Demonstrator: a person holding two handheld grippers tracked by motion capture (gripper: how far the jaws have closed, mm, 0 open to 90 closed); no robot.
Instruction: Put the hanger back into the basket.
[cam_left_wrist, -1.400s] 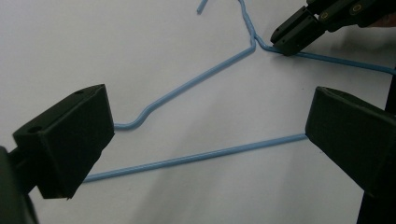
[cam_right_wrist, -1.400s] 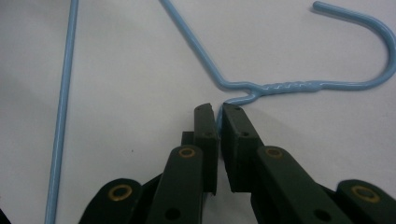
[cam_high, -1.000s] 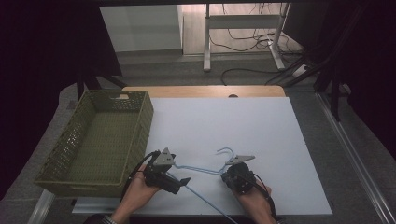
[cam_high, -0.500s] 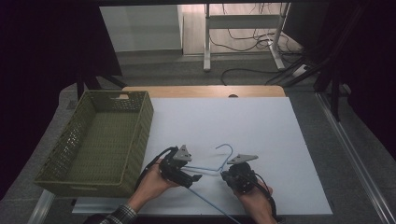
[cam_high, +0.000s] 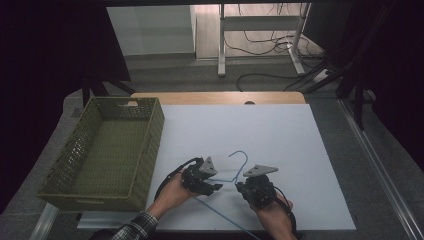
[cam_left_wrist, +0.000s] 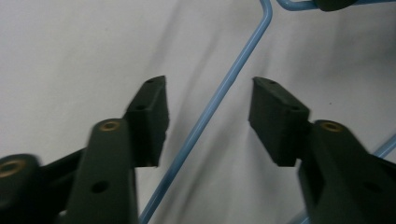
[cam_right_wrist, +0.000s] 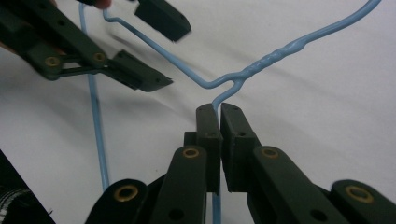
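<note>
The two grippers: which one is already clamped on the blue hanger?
The right gripper: it pinches the hanger wire just below the twisted neck. The left gripper has been closing, but its pads still stand apart from the wire.

the left gripper looks down on a white table. its two black jaws rise from the bottom edge and have just been closing, with a gap left between the pads. a blue wire hanger runs slantwise through that gap, from the bottom edge up to a bend near the top. neither pad touches the wire. another blue stretch crosses the top right corner, and a third shows at the right edge.
</note>
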